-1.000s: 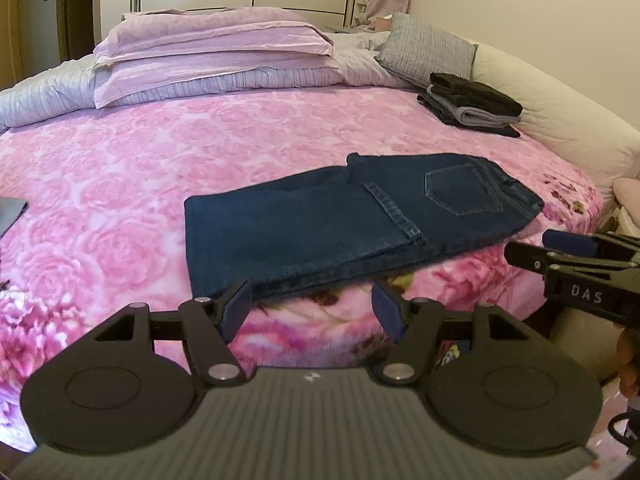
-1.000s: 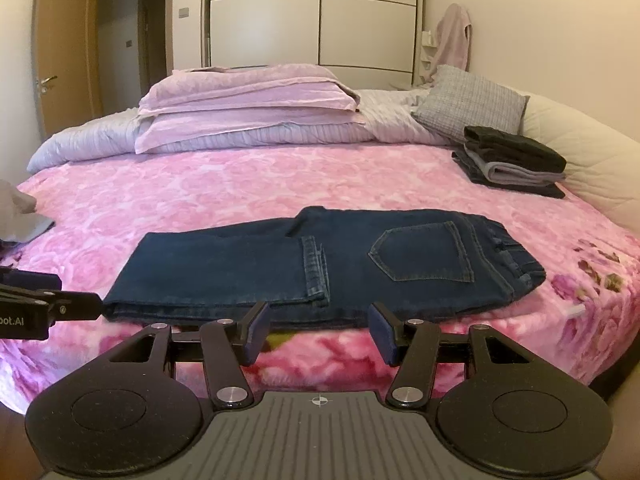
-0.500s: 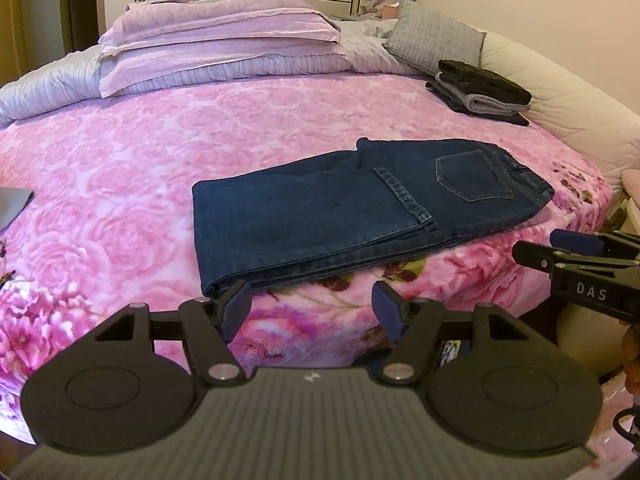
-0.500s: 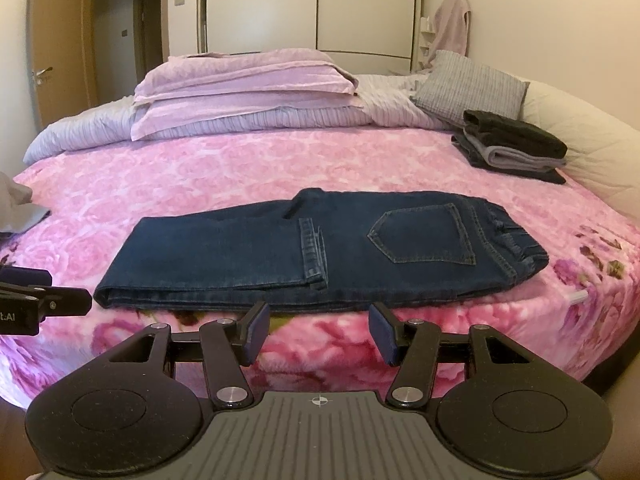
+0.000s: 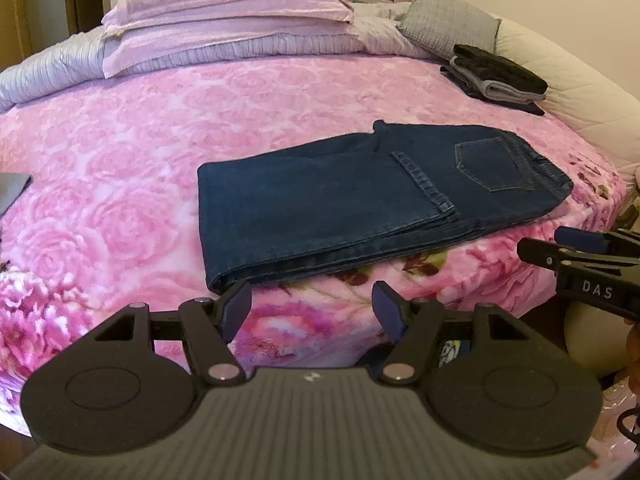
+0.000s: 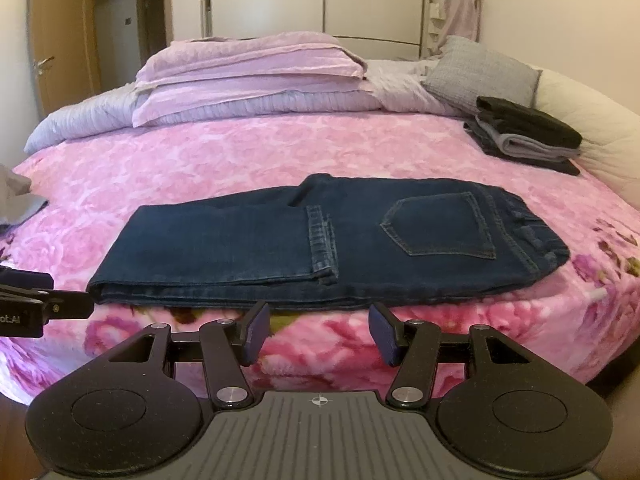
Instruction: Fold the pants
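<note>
Jeans point(image 5: 360, 200) lie folded near front edge of pink floral bedspread point(image 5: 120, 140), back pocket up. Left gripper point(image 5: 310, 308) just short of fold corner, jaws spread, nothing between. Right gripper point(image 6: 316, 330) just short of near long edge, jaws spread, empty. Both tilt downward toward bed, side by side.
</note>
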`<state>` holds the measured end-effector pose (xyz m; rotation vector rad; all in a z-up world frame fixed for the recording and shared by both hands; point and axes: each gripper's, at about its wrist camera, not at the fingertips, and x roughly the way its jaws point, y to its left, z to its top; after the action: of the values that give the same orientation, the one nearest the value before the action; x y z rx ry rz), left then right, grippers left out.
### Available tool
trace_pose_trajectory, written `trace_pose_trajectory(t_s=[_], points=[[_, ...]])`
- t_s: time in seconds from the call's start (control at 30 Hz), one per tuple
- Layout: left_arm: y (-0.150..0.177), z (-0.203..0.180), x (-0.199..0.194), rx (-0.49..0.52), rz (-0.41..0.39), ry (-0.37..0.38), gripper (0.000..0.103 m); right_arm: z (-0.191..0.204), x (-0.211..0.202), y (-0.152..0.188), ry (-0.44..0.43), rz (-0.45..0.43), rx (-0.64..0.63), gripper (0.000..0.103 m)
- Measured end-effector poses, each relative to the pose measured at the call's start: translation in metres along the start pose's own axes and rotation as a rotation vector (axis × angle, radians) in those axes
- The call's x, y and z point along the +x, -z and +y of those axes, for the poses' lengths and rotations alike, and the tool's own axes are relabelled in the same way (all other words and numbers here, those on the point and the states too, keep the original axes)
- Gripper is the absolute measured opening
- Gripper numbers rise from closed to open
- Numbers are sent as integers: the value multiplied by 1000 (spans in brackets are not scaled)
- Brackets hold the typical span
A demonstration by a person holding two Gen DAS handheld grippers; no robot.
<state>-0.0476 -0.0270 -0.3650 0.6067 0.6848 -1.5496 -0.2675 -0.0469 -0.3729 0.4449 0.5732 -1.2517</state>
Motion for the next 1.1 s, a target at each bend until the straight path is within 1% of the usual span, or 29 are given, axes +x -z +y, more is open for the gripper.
trace_pose_trajectory(t_s=[0.17,0.27,0.37,0.47,0.53,0.6,0.73,0.83,0.93,1.03,1.1], points=[[2,17,20,-37,40,-11,63,19,22,0,-29,21,-68,52],[5,35,30,-71,56,-24,63,33,37,0,-51,37,-126,52],[6,55,37,-107,64,-38,63,45,53,-2,-67,53,-156,52],[5,76,43,-140,66,-59,63,56,66,-6,-86,37,-196,52],[5,88,45,-157,55,-76,63,66,73,-7,-93,17,-249,52],[5,99,47,-168,49,-87,63,80,81,-5,-103,-6,-324,52],[8,122,53,-214,67,-112,63,111,91,5,-131,-75,-503,52],[13,137,54,-246,70,-125,64,137,98,18,-157,-137,-684,52],[18,152,54,-295,72,-126,65,162,109,36,-164,-168,-869,52],[21,165,56,-338,75,-116,65,176,121,48,-176,-194,-970,52],[22,168,56,-346,70,-108,65,184,127,54,-170,-219,-1038,52]])
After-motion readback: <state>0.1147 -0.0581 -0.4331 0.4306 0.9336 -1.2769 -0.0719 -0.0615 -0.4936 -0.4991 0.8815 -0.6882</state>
